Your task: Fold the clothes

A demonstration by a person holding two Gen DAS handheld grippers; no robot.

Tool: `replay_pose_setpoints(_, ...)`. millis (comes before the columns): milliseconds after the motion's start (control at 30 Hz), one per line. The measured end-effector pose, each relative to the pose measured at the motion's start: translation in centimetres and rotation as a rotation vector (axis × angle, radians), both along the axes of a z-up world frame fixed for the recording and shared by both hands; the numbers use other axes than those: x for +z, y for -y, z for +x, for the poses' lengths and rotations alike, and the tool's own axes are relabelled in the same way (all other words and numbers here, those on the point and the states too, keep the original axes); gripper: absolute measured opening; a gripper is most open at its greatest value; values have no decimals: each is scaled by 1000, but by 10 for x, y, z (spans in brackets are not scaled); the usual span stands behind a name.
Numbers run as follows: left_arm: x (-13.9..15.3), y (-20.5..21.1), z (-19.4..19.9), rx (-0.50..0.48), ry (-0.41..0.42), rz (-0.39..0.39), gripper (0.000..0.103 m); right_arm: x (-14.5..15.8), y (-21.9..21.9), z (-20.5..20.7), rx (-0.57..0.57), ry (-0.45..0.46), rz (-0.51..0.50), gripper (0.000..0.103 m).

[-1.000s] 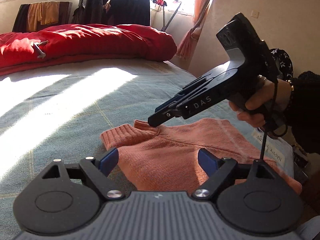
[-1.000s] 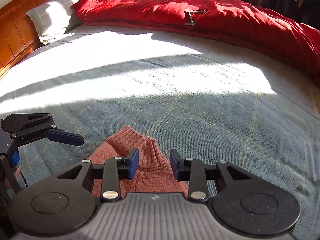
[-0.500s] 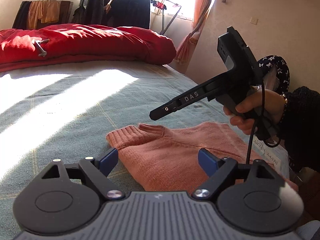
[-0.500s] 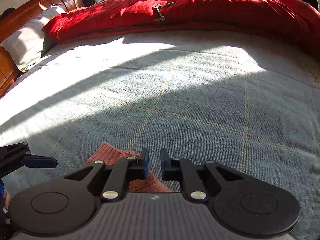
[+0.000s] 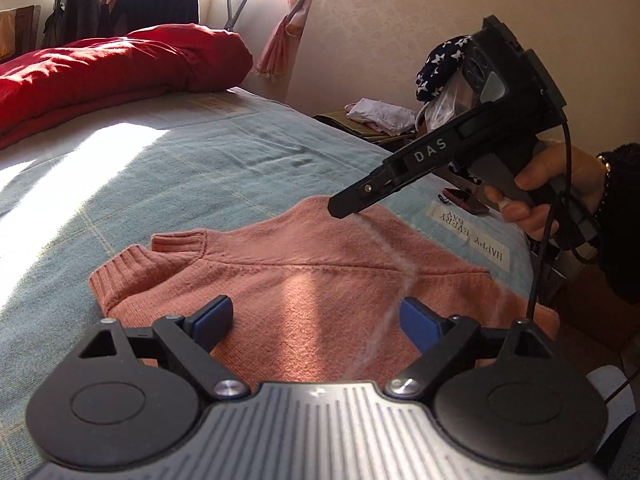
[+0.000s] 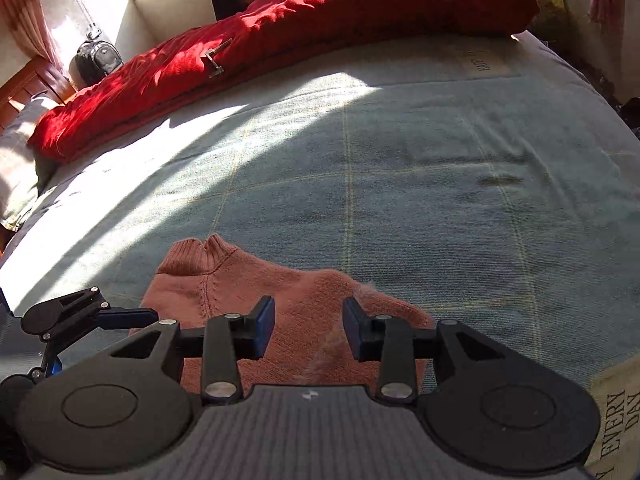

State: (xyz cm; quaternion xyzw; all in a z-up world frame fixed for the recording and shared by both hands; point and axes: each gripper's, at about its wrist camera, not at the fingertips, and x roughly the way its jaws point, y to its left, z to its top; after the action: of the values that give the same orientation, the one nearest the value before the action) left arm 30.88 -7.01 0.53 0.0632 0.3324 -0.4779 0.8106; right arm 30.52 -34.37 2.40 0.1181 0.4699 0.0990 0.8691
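Widening since before, right tool (image 6: 308, 326) is hovering empty over sweater (image 5: 312, 280); left tool (image 5: 316, 320) is gaping empty; "DAS" is showing.

I see strong sunlight from the windows at the upper left, overexposed on the bedspread (image 5: 132, 160). The lower frame lies in shadow. Fisheye bends the edges.

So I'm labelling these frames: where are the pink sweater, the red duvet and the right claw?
pink sweater (image 5: 320, 292): left wrist view, middle of the knitted body.
red duvet (image 6: 320, 20): right wrist view, sunlit top of the roll.
right claw (image 6: 308, 324): right wrist view, gap midway between its open fingertips.
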Motion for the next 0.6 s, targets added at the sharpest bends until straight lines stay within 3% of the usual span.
replay_pose_setpoints(100,1,3,-9,-4,45,51,93,-20,3,7,-56,-15,-16,41)
replay_pose_setpoints(167,10,1,-12,-25,41,42,93,-28,5,9,-93,-15,-16,42)
replay_pose_setpoints(433,32,-4,-31,-84,48,35,93,26,-10,-42,-107,52,-98,52)
replay_pose_setpoints(600,33,5,-38,-110,46,75,93,30,-22,-64,-78,30,-107,54)
